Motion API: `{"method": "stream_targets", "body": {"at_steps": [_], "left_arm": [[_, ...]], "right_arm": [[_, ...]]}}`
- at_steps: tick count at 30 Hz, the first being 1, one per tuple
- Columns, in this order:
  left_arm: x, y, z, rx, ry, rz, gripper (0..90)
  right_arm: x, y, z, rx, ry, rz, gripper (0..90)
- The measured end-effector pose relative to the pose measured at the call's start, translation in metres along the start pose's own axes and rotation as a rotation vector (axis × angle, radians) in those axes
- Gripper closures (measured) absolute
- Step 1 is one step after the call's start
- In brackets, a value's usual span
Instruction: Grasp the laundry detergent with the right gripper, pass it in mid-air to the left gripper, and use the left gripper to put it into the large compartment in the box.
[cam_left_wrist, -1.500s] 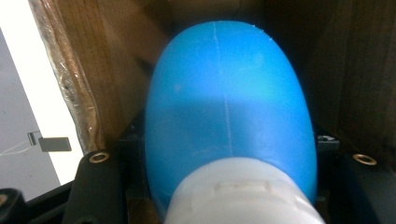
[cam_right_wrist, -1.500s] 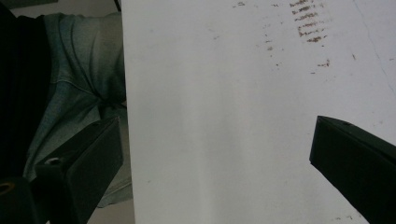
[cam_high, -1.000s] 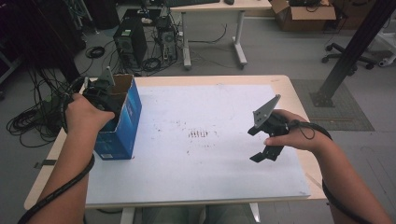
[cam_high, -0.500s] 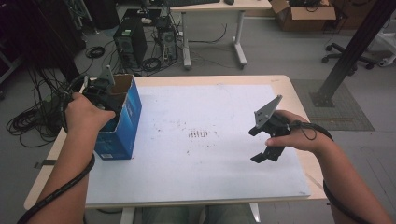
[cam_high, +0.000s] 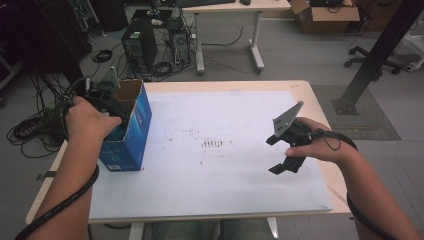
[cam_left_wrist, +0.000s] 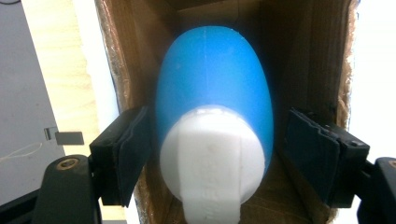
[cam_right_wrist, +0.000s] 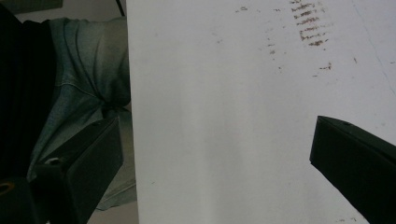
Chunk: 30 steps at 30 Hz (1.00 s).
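While the left hand-held gripper (cam_left_wrist: 219, 158) sits inside the blue cardboard box (cam_high: 135, 125), its jaws have just been opening; pads now stand clear of the blue-and-white egg-shaped object (cam_left_wrist: 215, 121), which looks dropped in the box. Placement seems done, withdrawal left. Right hand-held gripper (cam_high: 285, 162) hovers over the white surface (cam_high: 220, 200), jaws apart, empty.

A blue egg-shaped object (cam_left_wrist: 215, 93) with a white end (that end faced the camera) sat inside an open blue cardboard box (cam_high: 134, 131), which stood upright near the table's left edge.
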<state>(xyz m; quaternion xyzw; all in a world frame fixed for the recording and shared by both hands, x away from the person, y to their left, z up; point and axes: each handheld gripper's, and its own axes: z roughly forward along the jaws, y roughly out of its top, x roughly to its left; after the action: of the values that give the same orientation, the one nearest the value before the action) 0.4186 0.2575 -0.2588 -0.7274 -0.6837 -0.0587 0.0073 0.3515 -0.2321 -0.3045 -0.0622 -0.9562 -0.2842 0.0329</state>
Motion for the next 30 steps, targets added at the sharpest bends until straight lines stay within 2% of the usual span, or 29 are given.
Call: {"method": "stream_targets", "body": {"at_steps": [15, 26, 30], "left_arm": [[0.0, -0.003, -0.007, -0.008, 0.006, 0.002, 18.3], [-0.001, -0.009, -0.025, -0.048, 0.008, 0.042, 9.3], [-0.005, -0.011, -0.036, -0.061, 0.017, 0.074, 8.3]], "right_arm": [[0.002, 0.0, -0.004, -0.004, -0.003, -0.004, 2.9], [0.003, 0.0, -0.005, -0.011, -0.006, -0.008, 2.9], [0.003, 0.0, -0.007, -0.009, -0.007, -0.009, 3.0]]}}
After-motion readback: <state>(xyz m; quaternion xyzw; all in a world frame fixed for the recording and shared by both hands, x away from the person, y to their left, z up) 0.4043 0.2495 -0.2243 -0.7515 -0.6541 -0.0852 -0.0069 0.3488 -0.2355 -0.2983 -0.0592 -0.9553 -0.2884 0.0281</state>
